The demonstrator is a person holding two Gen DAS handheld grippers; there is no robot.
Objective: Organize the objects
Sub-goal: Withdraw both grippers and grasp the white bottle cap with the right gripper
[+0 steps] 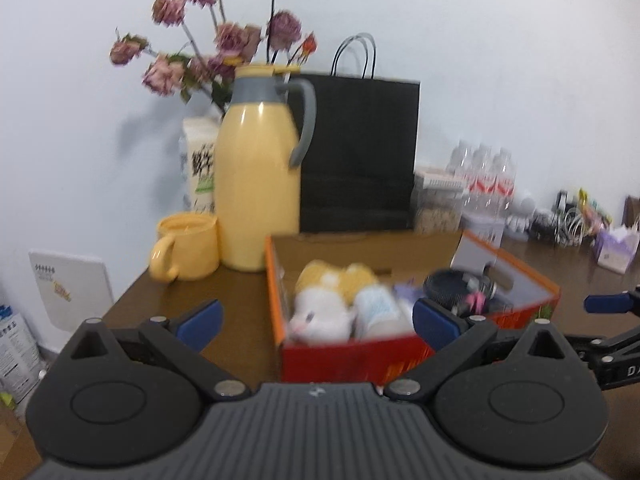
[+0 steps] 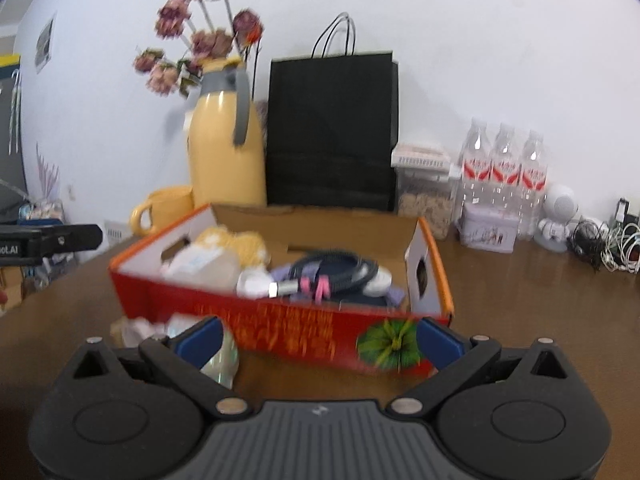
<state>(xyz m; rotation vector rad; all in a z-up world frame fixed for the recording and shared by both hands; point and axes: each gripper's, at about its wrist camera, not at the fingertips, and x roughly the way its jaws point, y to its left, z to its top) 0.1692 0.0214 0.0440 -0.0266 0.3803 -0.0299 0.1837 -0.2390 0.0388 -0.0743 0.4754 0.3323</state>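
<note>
The right gripper (image 2: 318, 338) is spread empty; the red cardboard box (image 2: 280, 320) lies at twelve o'clock, just beyond. The left gripper (image 1: 316, 320) is spread likewise.

Red box (image 2: 280, 320) with orange rim, yellow jug (image 1: 256, 184) with grey handle, black bag (image 2: 332, 132), perhaps a white-and-yellow plush (image 1: 328, 300).

1. The contents of the red box (image 1: 344, 354) were smeared by motion blur; the white and yellow soft item (image 1: 324, 308) could not be identified.
2. The print on the box front (image 2: 296, 332) was rendered illegible.
3. The crumpled item (image 2: 218, 356) at seven o'clock of the box was partly hidden behind a blue finger pad (image 2: 200, 340).
4. The cable clutter (image 2: 604, 244) at three o'clock was too small to be resolved.
</note>
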